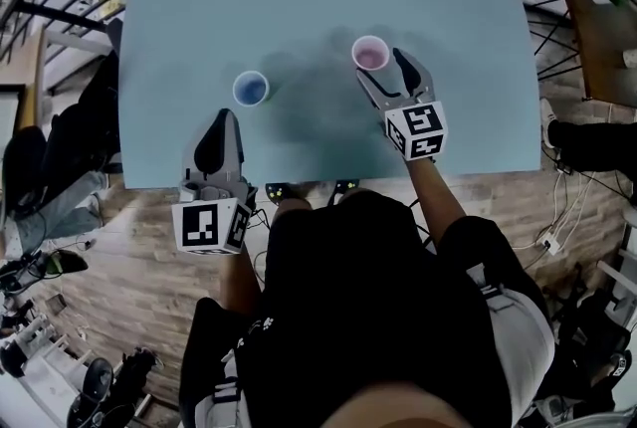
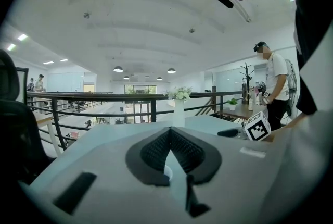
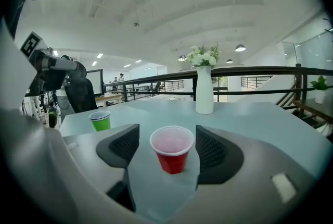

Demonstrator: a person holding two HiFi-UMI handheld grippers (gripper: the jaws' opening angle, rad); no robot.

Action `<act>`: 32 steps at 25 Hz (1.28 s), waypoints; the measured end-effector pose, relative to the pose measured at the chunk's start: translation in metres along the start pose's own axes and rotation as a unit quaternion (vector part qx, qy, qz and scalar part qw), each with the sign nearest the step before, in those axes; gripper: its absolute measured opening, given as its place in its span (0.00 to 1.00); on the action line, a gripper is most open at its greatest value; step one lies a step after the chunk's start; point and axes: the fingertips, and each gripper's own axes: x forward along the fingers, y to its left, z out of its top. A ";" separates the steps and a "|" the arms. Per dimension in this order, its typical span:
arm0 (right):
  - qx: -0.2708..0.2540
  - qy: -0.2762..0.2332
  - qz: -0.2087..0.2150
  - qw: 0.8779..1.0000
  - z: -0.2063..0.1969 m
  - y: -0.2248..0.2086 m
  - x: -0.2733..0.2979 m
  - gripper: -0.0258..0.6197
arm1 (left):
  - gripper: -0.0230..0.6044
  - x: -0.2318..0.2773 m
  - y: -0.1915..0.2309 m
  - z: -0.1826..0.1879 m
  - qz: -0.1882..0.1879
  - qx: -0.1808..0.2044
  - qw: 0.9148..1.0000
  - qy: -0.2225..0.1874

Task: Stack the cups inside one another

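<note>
The right gripper [image 1: 383,68] has its jaws spread wide with the red cup [image 3: 171,149] standing upright between them. The pads are clear of its wall on both sides, so nothing is gripped yet. The risk, as I judge it, lies in the closing. The cup is empty and looks light, so a pad meeting one side first could tip it or skid it across the table [image 1: 199,18], and too hard a squeeze could buckle its thin wall. The green cup [image 3: 100,120], also empty and upright, stands well apart to the left of the red cup, a little nearer the person. The left gripper [image 1: 226,117] is farther left again and nearer the person, its jaws closed together on nothing. Beyond the red cup, at the table's far edge, a white vase [image 3: 204,90] holds white flowers [image 3: 204,55].
</note>
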 end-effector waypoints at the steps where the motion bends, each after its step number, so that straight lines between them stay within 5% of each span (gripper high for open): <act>1: -0.001 0.002 0.001 1.000 -0.001 0.000 0.002 0.56 | 0.01 -0.001 0.001 0.000 0.003 -0.001 1.000 0.001; 32: -0.021 0.040 0.014 0.999 -0.014 0.002 0.040 0.57 | 0.01 -0.014 0.028 -0.006 0.044 -0.007 0.999 0.015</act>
